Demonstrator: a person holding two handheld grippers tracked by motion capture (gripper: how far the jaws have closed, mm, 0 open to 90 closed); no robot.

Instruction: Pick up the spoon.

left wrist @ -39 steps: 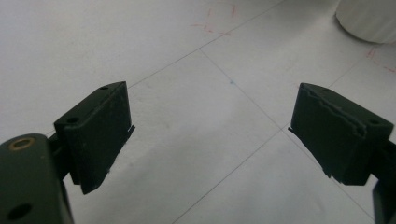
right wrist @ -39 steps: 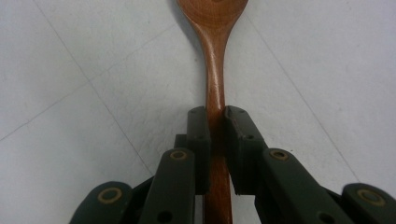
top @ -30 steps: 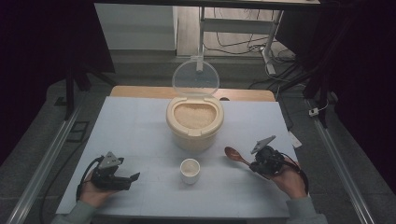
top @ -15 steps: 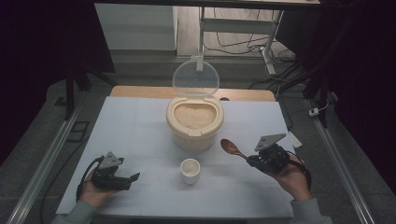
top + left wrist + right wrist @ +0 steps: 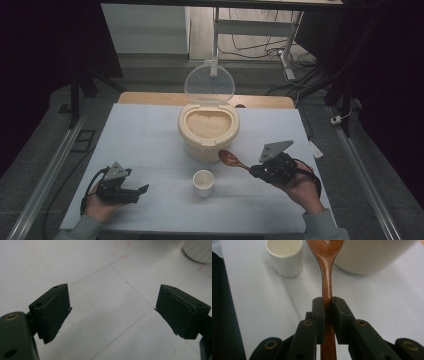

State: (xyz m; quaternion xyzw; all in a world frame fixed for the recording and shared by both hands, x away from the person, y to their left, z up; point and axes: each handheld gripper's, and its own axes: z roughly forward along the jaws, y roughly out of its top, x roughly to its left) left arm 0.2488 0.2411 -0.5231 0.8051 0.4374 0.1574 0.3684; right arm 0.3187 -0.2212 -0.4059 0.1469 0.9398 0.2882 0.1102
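A cream rice container (image 5: 208,128) full of rice stands mid-table, its clear lid (image 5: 209,82) tipped up behind it. In front of it sits a small white cup (image 5: 203,183) (image 5: 284,256). My right gripper (image 5: 254,171) (image 5: 327,302) is shut on the handle of a brown wooden spoon (image 5: 230,159) (image 5: 326,272). It holds the spoon off the table, with the bowl pointing toward the container's front right. Low at the table's front left, my left gripper (image 5: 139,194) (image 5: 112,312) stands open with nothing between its jaws.
The white table mat (image 5: 140,140) has bare room on both sides of the container. A wooden table edge (image 5: 150,98) shows at the back. Cables and metal stand legs (image 5: 285,55) lie on the floor beyond the table.
My right gripper has lifted the spoon off the table and carried it up toward the container. The left gripper has stayed put.
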